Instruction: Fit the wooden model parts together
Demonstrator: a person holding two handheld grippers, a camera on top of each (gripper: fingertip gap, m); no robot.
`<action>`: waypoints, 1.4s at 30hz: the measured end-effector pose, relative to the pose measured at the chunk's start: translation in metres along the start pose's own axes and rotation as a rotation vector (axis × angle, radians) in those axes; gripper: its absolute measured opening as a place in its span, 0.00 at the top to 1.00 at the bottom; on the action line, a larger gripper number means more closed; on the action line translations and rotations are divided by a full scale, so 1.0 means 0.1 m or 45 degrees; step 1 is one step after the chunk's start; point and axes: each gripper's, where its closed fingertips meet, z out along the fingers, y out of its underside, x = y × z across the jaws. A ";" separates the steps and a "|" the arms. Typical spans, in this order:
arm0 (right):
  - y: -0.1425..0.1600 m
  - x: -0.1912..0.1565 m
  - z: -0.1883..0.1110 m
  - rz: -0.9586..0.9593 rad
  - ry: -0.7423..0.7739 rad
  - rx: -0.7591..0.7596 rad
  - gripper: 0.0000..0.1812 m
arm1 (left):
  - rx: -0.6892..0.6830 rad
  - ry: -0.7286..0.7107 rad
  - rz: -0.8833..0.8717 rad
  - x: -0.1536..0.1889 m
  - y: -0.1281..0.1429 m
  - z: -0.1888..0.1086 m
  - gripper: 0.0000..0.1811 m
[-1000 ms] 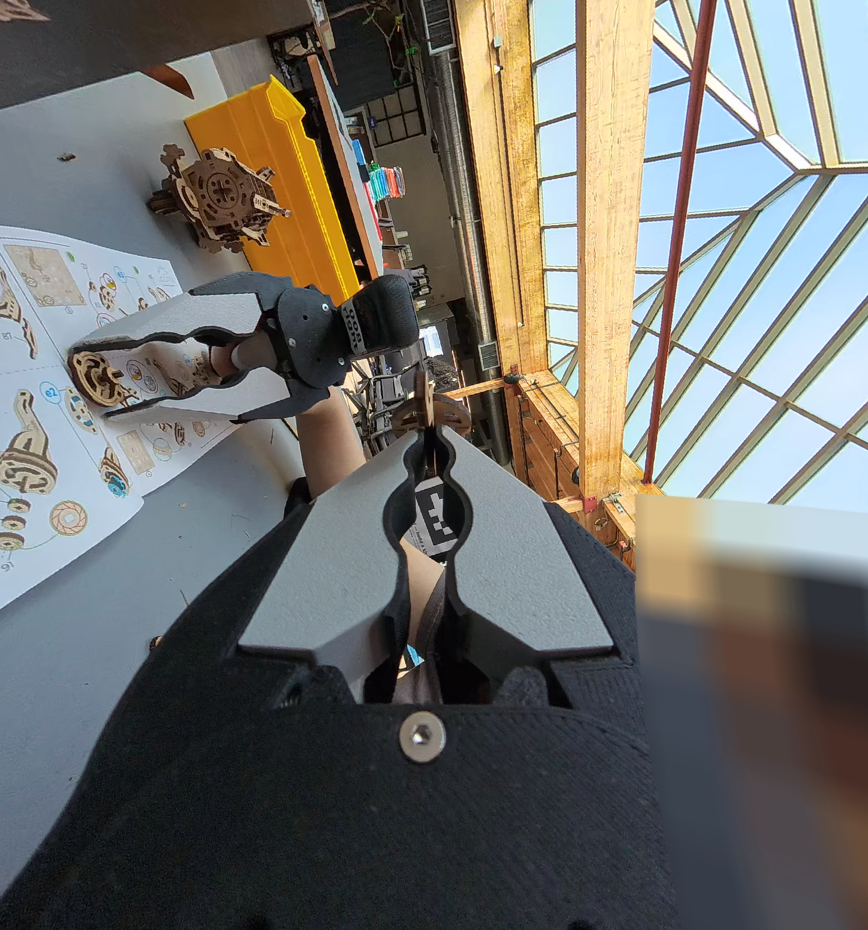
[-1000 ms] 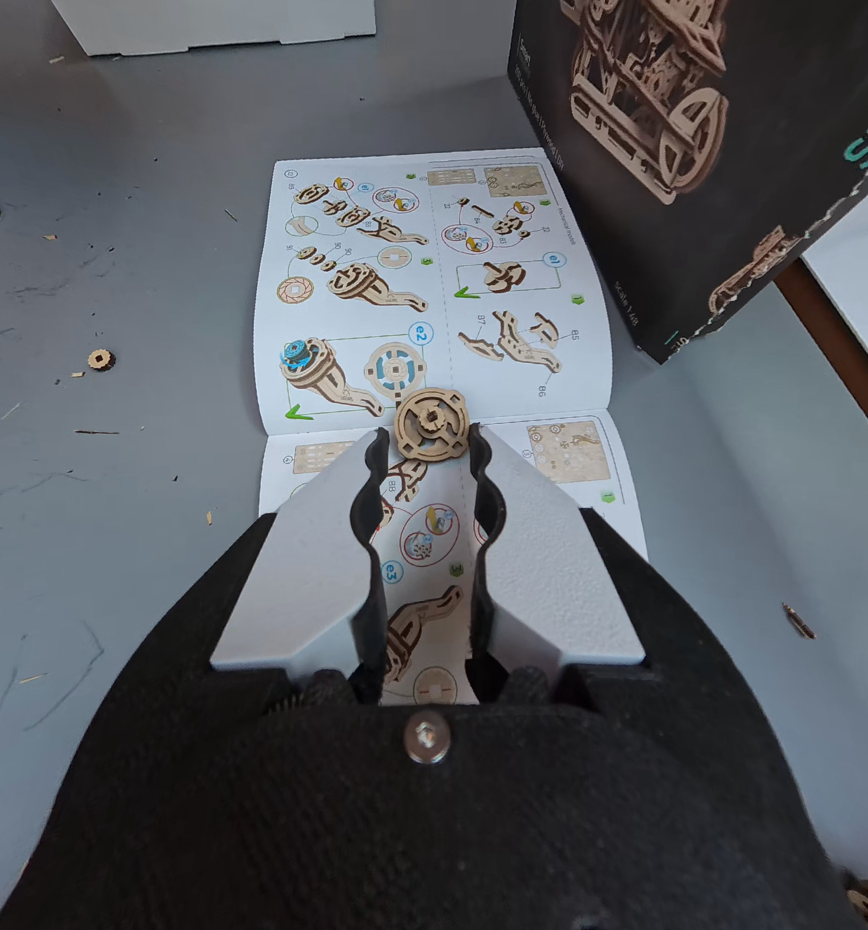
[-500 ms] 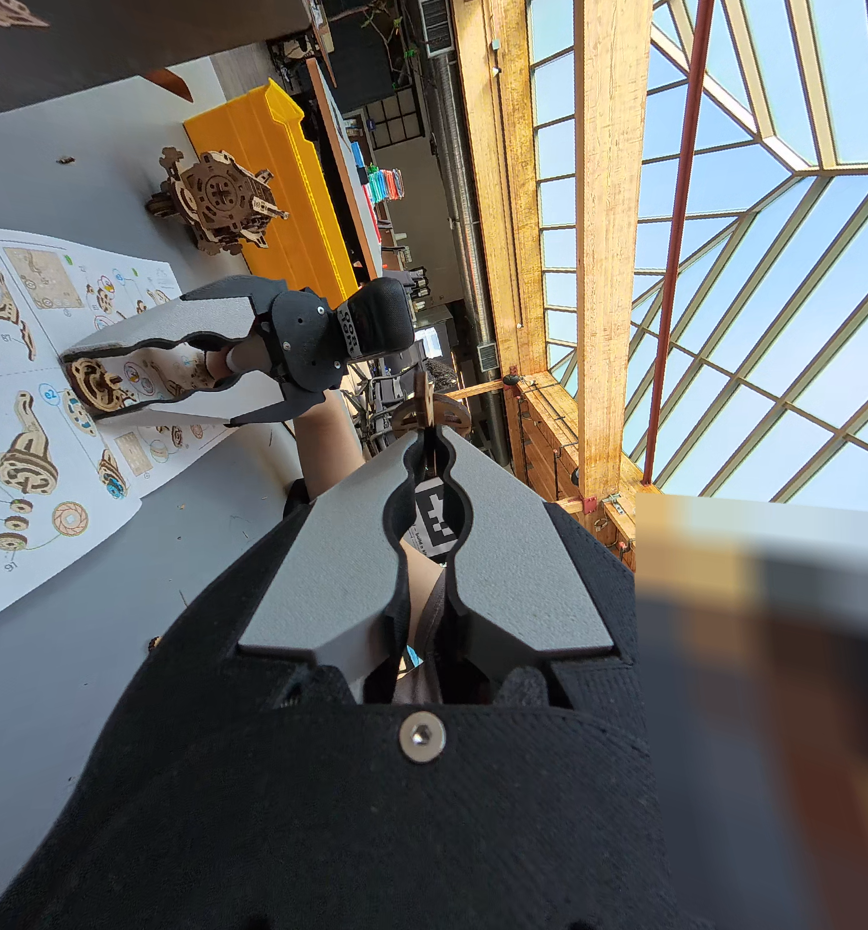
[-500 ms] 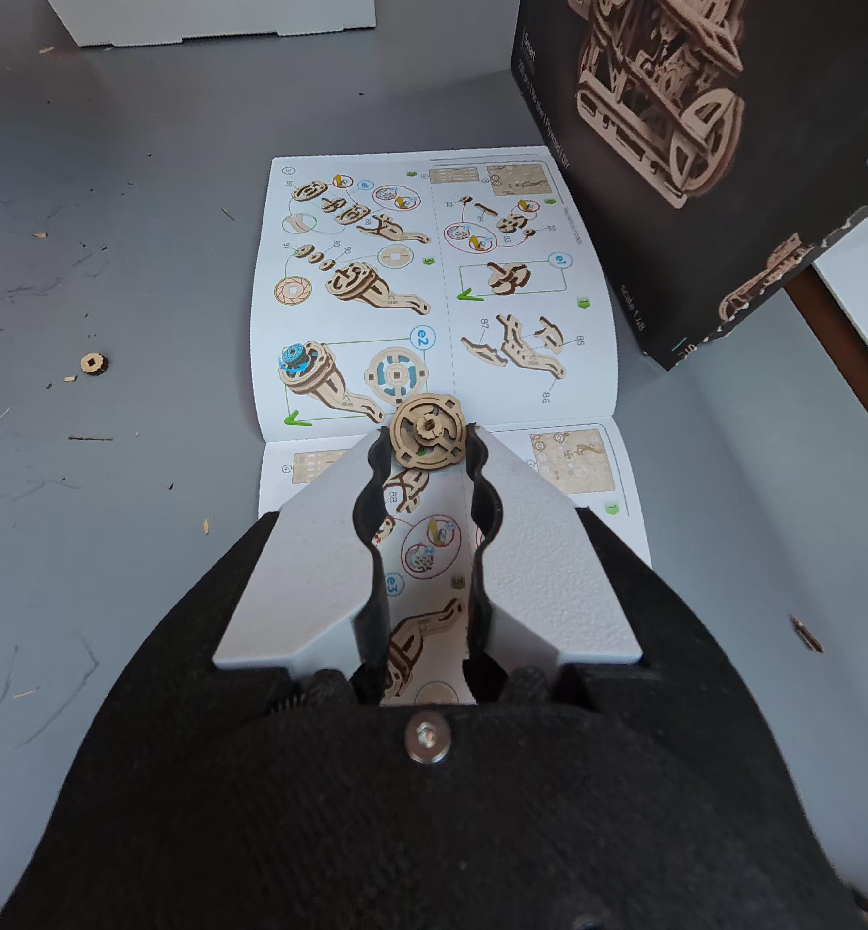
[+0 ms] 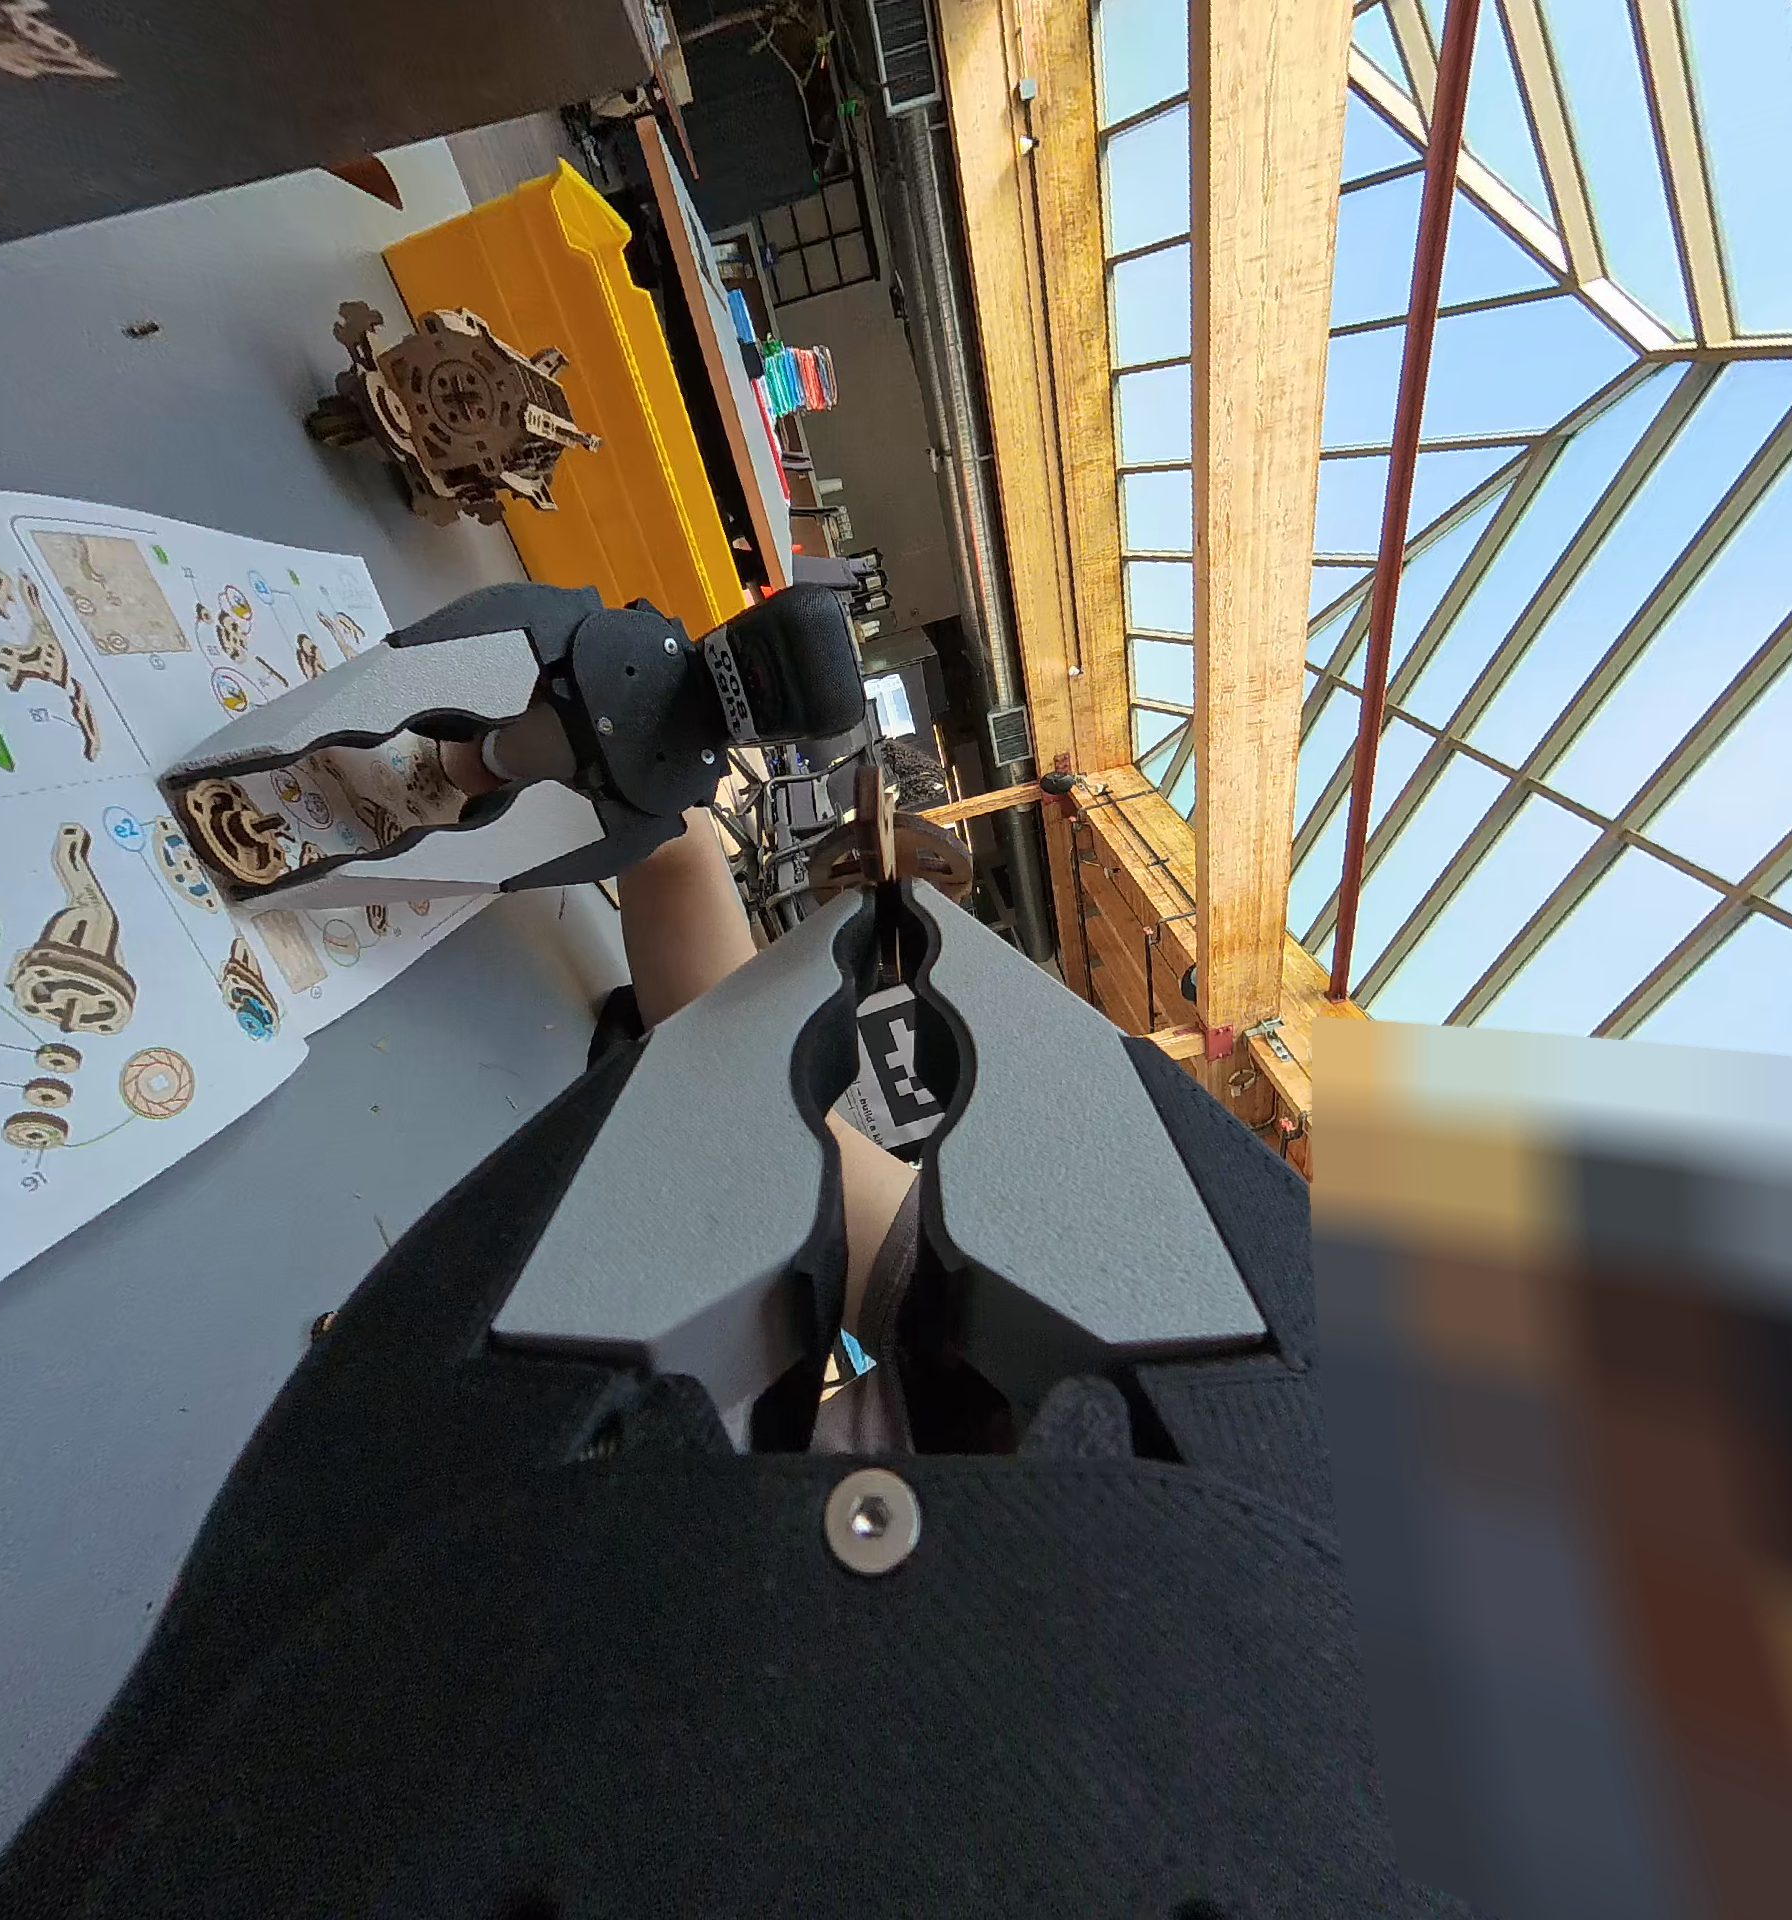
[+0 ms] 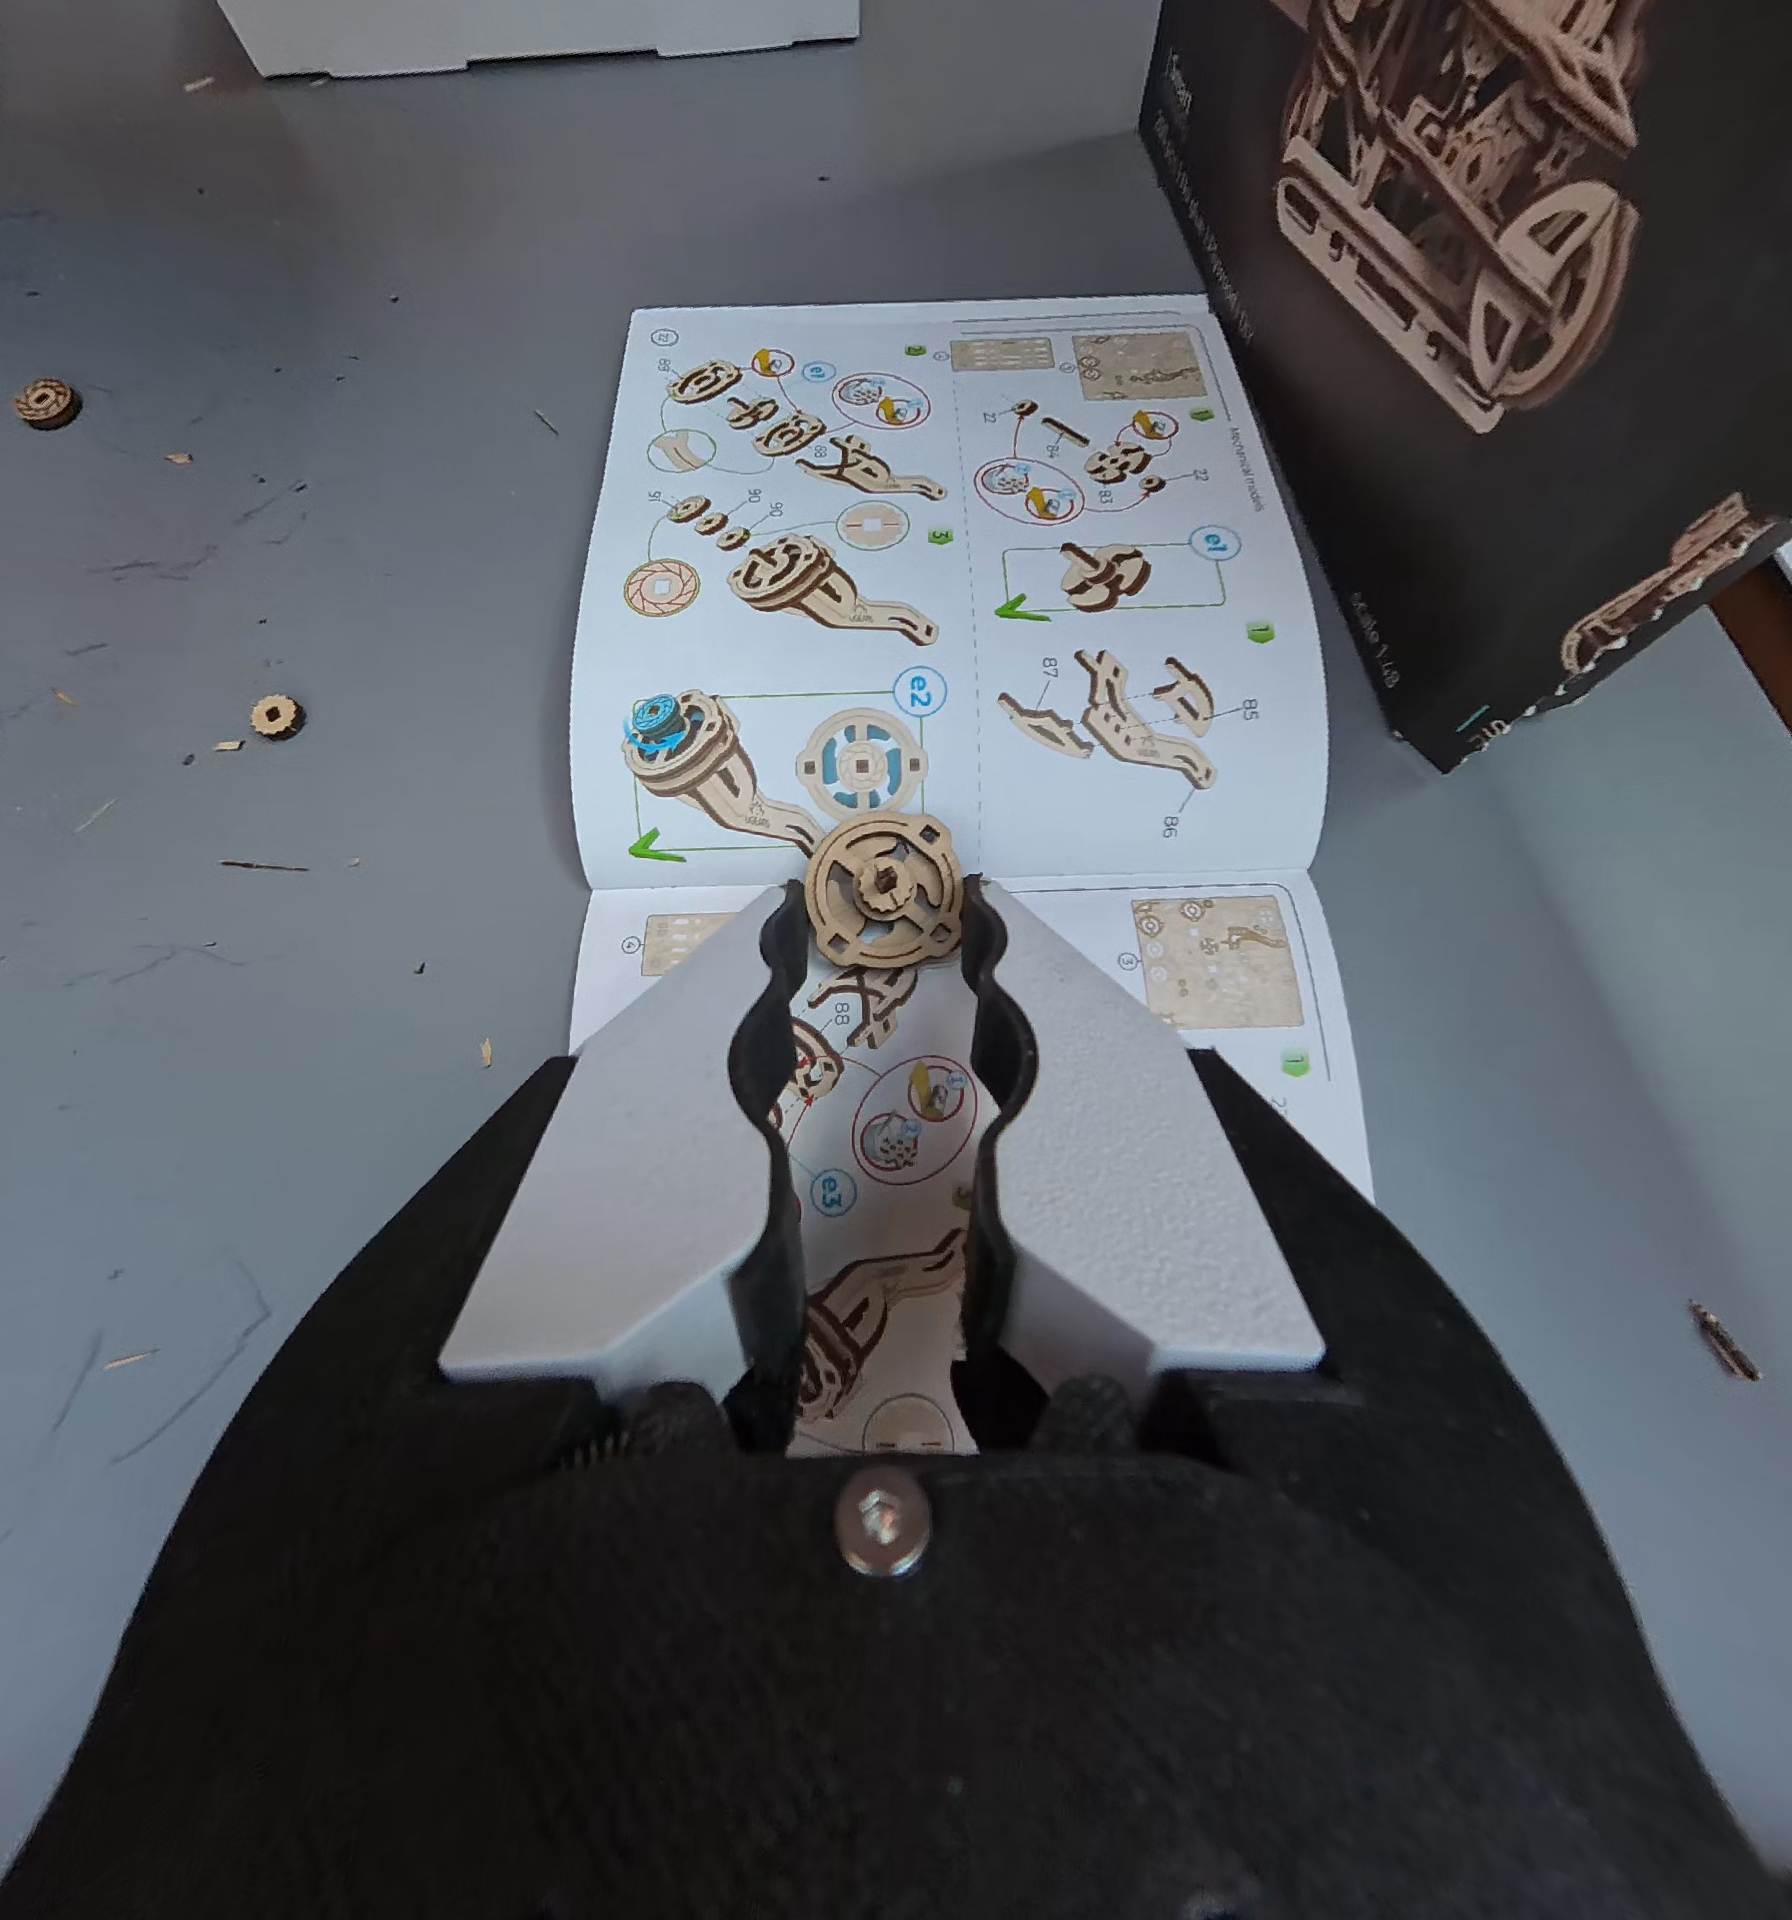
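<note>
Both parts gripped, not yet mated.

Grey tabletop (image 6: pixel 248 1039) carries the dark model box (image 6: pixel 1494 364), the open instruction booklet (image 6: pixel 1131 727), a yellow bin (image 5: pixel 580 395) and a part-built wooden assembly (image 5: pixel 456 410). My right gripper (image 6: pixel 884 902) jaws pinch the round wooden hub (image 6: pixel 884 891) over the booklet; my left gripper (image 5: pixel 887 899) jaws are nearly closed on a thin wooden piece (image 5: pixel 876 836), held aloft, well apart. Joining is left. Loose small discs (image 6: pixel 276 716) lie aside; nothing blocks.

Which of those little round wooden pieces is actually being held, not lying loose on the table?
The large round wooden disc, pinched between the right gripper. The two small toothed rings lie loose on the grey table.
</note>
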 end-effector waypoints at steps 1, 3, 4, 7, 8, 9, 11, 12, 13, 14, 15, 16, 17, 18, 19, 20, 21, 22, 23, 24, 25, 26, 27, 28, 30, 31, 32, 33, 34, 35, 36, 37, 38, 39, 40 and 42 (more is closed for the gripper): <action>0.00 -0.01 0.00 0.000 -0.011 -0.002 0.84 | 0.000 0.000 0.001 0.00 0.00 0.00 1.00; 0.00 -0.03 -0.01 0.001 -0.021 -0.002 0.84 | 0.001 0.001 0.001 0.01 0.00 0.00 1.00; 0.00 -0.03 -0.02 0.002 -0.025 -0.002 0.84 | 0.000 0.000 0.002 0.01 0.00 0.00 1.00; 0.00 -0.05 -0.03 -0.002 -0.035 -0.004 0.84 | -0.003 0.001 0.002 0.01 0.00 -0.01 1.00; 0.00 -0.06 -0.03 -0.004 -0.039 -0.005 0.84 | -0.005 0.000 0.002 0.01 0.00 -0.01 1.00; 0.01 -0.06 -0.03 -0.005 -0.041 -0.006 0.84 | -0.007 -0.001 0.001 0.00 0.01 -0.01 1.00; 0.01 -0.07 -0.04 -0.005 -0.047 -0.006 0.84 | -0.014 -0.005 -0.001 -0.01 0.01 -0.01 1.00; 0.01 -0.07 -0.04 -0.004 -0.050 -0.006 0.84 | -0.021 -0.008 -0.003 -0.02 0.02 0.00 1.00; 0.01 -0.08 -0.05 -0.004 -0.053 -0.006 0.84 | -0.029 -0.014 -0.007 -0.03 0.03 0.00 1.00; 0.01 -0.08 -0.05 -0.004 -0.056 -0.006 0.84 | -0.036 -0.022 -0.011 -0.05 0.04 0.00 1.00; 0.01 -0.09 -0.06 -0.003 -0.060 -0.006 0.84 | -0.044 -0.030 -0.016 -0.08 0.05 0.00 1.00; 0.01 -0.09 -0.06 -0.002 -0.065 -0.006 0.84 | -0.052 -0.036 -0.025 -0.10 0.06 0.00 1.00; 0.01 -0.10 -0.07 -0.002 -0.068 -0.007 0.84 | -0.060 -0.031 -0.036 -0.11 0.08 0.00 1.00; 0.02 -0.10 -0.08 -0.001 -0.069 -0.010 0.84 | -0.065 -0.015 -0.051 -0.11 0.10 -0.01 1.00; 0.02 -0.10 -0.09 -0.001 -0.068 -0.013 0.84 | -0.064 0.004 -0.070 -0.11 0.12 -0.02 1.00; 0.03 -0.10 -0.10 -0.002 -0.068 -0.016 0.84 | -0.056 0.017 -0.092 -0.12 0.14 -0.03 1.00; 0.03 -0.10 -0.11 -0.005 -0.068 -0.018 0.84 | -0.045 0.014 -0.112 -0.14 0.17 -0.05 1.00; 0.04 -0.10 -0.12 -0.006 -0.067 -0.019 0.84 | -0.044 -0.009 -0.126 -0.18 0.21 -0.06 1.00; 0.03 -0.10 -0.13 -0.005 -0.068 -0.012 0.84 | -0.060 -0.035 -0.132 -0.21 0.28 -0.06 1.00; 0.01 -0.10 -0.13 -0.004 -0.071 -0.002 0.84 | -0.083 -0.054 -0.137 -0.23 0.35 -0.07 1.00; 0.00 -0.09 -0.14 -0.004 -0.071 0.007 0.84 | -0.100 -0.068 -0.146 -0.25 0.44 -0.08 1.00; -0.01 -0.10 -0.15 -0.005 -0.072 0.011 0.84 | -0.107 -0.087 -0.152 -0.28 0.51 -0.11 1.00; -0.01 -0.10 -0.15 -0.008 -0.073 0.012 0.84 | -0.102 -0.118 -0.155 -0.33 0.58 -0.14 1.00; -0.01 -0.10 -0.15 -0.014 -0.073 0.011 0.84 | -0.092 -0.159 -0.160 -0.41 0.65 -0.17 1.00; -0.01 -0.12 -0.14 -0.024 -0.073 0.010 0.84 | -0.090 -0.230 -0.190 -0.57 0.78 -0.23 1.00; -0.02 -0.13 -0.14 -0.027 -0.075 0.012 0.84 | -0.093 -0.239 -0.214 -0.62 0.84 -0.25 1.00; -0.02 -0.14 -0.14 -0.032 -0.074 0.014 0.84 | -0.088 -0.233 -0.236 -0.65 0.88 -0.26 1.00; -0.03 -0.14 -0.14 -0.037 -0.073 0.016 0.84 | -0.087 -0.232 -0.249 -0.67 0.92 -0.27 1.00; -0.03 -0.15 -0.14 -0.041 -0.072 0.014 0.84 | -0.093 -0.239 -0.257 -0.71 0.95 -0.28 1.00; -0.03 -0.15 -0.14 -0.047 -0.069 0.013 0.84 | -0.099 -0.249 -0.269 -0.74 0.98 -0.29 1.00; -0.03 -0.16 -0.14 -0.053 -0.066 0.011 0.84 | -0.098 -0.249 -0.288 -0.77 1.01 -0.31 1.00; -0.03 -0.16 -0.14 -0.057 -0.065 0.009 0.84 | -0.089 -0.241 -0.311 -0.79 1.02 -0.33 1.00; -0.03 -0.17 -0.14 -0.062 -0.063 0.009 0.84 | -0.078 -0.235 -0.330 -0.80 1.03 -0.35 1.00; -0.04 -0.17 -0.13 -0.067 -0.061 0.009 0.84 | -0.069 -0.237 -0.343 -0.82 1.05 -0.38 1.00; -0.04 -0.17 -0.13 -0.071 -0.060 0.009 0.84 | -0.058 -0.249 -0.356 -0.86 1.06 -0.41 1.00; -0.04 -0.18 -0.13 -0.077 -0.061 0.009 0.84 | -0.038 -0.276 -0.374 -0.92 1.09 -0.45 1.00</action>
